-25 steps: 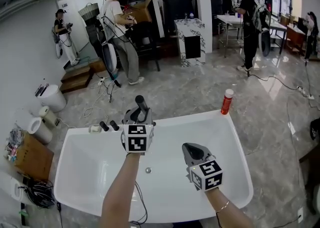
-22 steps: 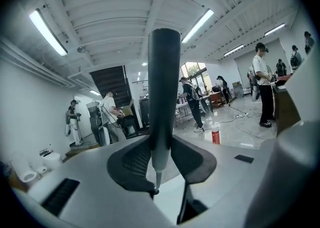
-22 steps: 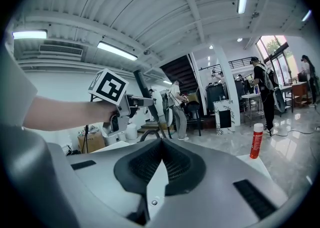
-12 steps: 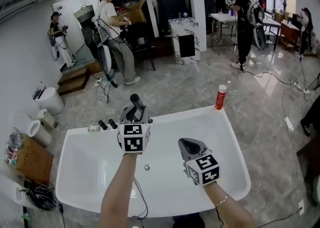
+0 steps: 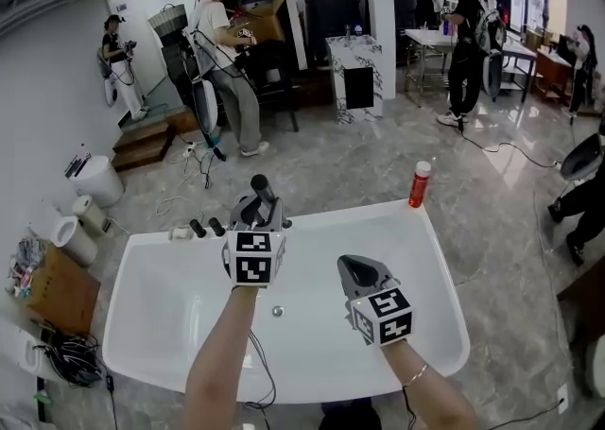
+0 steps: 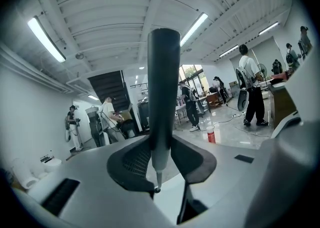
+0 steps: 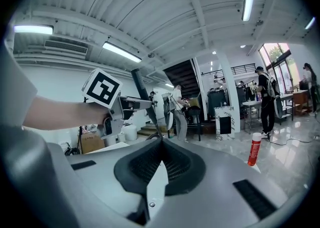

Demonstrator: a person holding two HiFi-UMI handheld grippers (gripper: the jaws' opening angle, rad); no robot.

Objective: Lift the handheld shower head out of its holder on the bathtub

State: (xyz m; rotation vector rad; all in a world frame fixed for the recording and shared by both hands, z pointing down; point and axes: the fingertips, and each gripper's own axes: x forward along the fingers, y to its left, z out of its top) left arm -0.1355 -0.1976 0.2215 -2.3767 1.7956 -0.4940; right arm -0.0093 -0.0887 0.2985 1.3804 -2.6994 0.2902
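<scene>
Progress assessment: the lift appears largely accomplished. The left gripper point(image 5: 262, 217) has its jaws clamped on the dark handle of the handheld shower head point(image 5: 258, 188). The left gripper view shows the handle standing upright between the two pads, with a thin fitting below it. In the head view the handle rises above the gripper, over the far rim of the white bathtub point(image 5: 430, 258) and near the two dark tap knobs point(image 5: 197, 228). The right gripper view shows the handle tilted and carried above the rim line, which suggests it is free of its seat. The holder itself is hidden behind the left gripper, so full clearance cannot be confirmed.

The right gripper point(image 5: 354, 267) hangs over the tub basin, well apart from the shower head, jaws closed together with nothing between them. It takes no part in the grip. A red bottle point(image 5: 419, 184) stands at the far right corner of the tub, clear of the work.

Remaining: confirm the head is clear of the holder and keep the grip secure
</scene>
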